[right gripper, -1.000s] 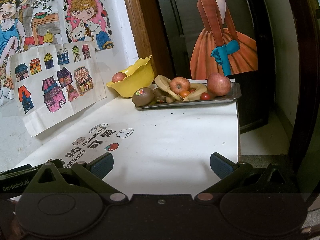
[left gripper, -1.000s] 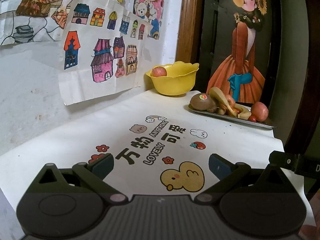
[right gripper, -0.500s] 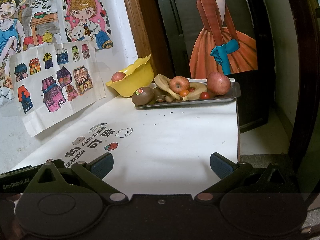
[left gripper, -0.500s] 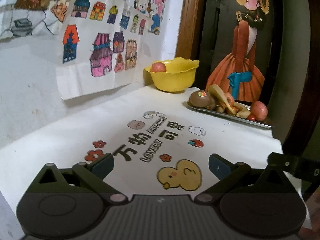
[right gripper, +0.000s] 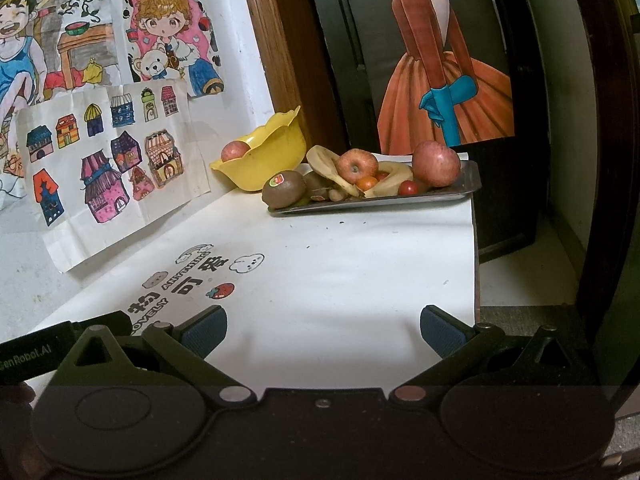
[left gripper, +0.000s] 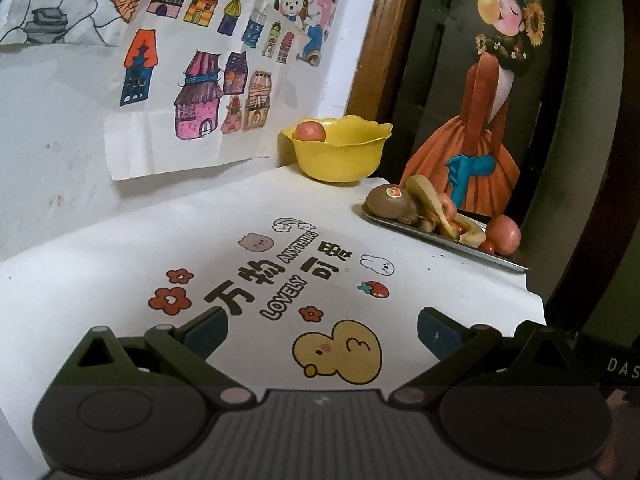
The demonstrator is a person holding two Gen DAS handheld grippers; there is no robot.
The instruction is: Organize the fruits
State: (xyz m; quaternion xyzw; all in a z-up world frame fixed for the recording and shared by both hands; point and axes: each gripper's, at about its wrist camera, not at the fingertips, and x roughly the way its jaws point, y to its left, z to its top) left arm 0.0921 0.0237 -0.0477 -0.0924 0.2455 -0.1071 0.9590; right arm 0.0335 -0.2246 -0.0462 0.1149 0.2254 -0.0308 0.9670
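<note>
We note both tools hover over the near part of the desk [right gripper: 360, 264], well short of the metal tray [right gripper: 460, 196] that we take as our landmark. Left hand-held gripper [left gripper: 320, 334]: jaws spread apart, nothing between them. Right hand-held gripper [right gripper: 322, 330]: likewise apart and empty.

Left of the tray, just beside it, stands the yellow bowl [right gripper: 276, 160] with one apple [right gripper: 235, 150] inside. On the tray's left end sits a stickered kiwi [right gripper: 284, 189]; toward the middle, bananas [right gripper: 332, 172] lie under a second apple [right gripper: 357, 165], with a small orange fruit [right gripper: 367, 183] and a cherry tomato [right gripper: 408, 188] low among them. A third, larger apple [right gripper: 436, 163] stands at the tray's right end.

Risks, as we judge them: the fruit is heaped, so lifting one piece could set round neighbours rolling. The tray's right end lies near the desk's right edge, and a nudge could send the big apple or the tomato over it. The soft, brown-marked bananas would bruise under a hard pinch. The tomato is small and smooth and may slip from the pads.

Surface: a white paper cover with printed cartoon motifs. Room: dim, children's drawings [left gripper: 200, 92] on the wall left of the tray, and behind it a wooden door frame [right gripper: 276, 52] and a poster of a figure in an orange dress [right gripper: 448, 92].
</note>
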